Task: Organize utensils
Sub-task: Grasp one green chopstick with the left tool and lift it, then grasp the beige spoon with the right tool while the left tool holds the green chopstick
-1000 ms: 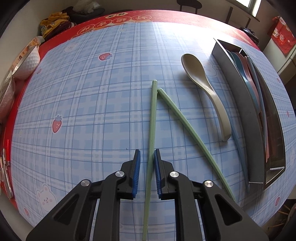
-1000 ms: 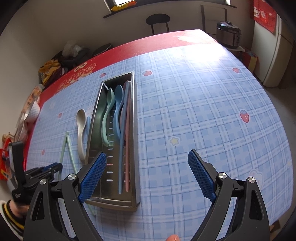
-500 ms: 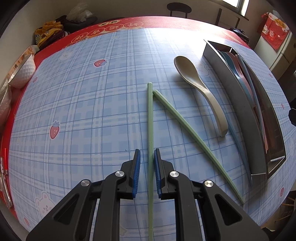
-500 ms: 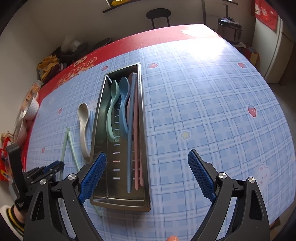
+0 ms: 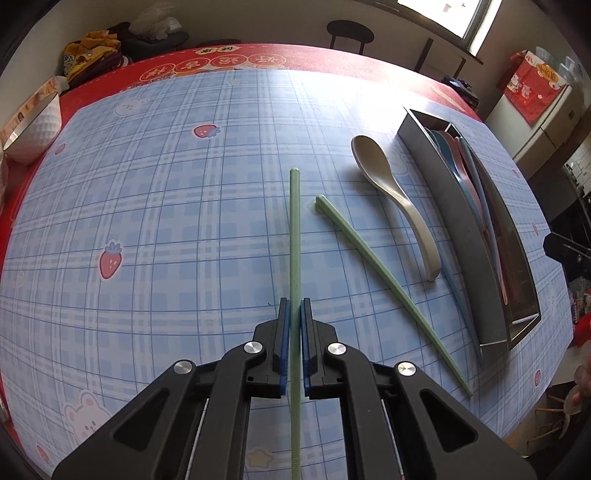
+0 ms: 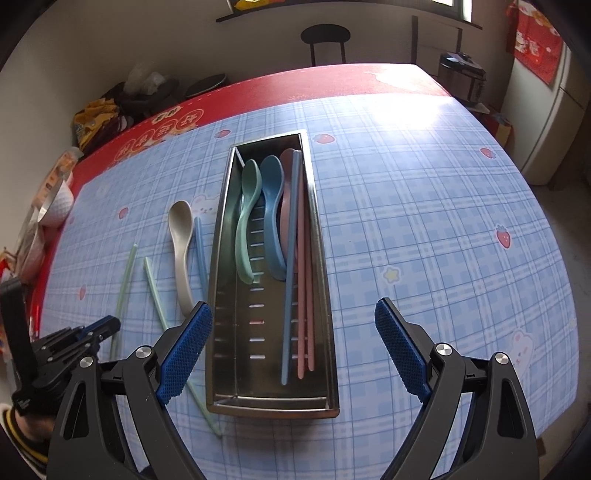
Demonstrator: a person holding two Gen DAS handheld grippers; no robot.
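My left gripper [image 5: 294, 312] is shut on a green chopstick [image 5: 294, 236] and holds it off the table, pointing forward. The left gripper also shows in the right wrist view [image 6: 105, 326] at the far left. A second green chopstick [image 5: 388, 284] lies on the table to its right, then a cream spoon [image 5: 391, 192] and a blue chopstick [image 6: 200, 254] against the steel tray [image 6: 221, 280]. The tray holds green, blue and pink spoons with blue and pink chopsticks. My right gripper [image 6: 293, 350] is open and empty above the tray's near end.
The table wears a blue plaid cloth with a red border. A white bowl [image 5: 31, 129] stands at the far left edge. Bags and clutter [image 5: 92, 51] lie beyond the far left corner. A stool [image 5: 349, 33] stands behind the table.
My left gripper has lifted the green chopstick, whose far tip has separated from the second chopstick. My right gripper has moved nearer and more squarely over the tray.
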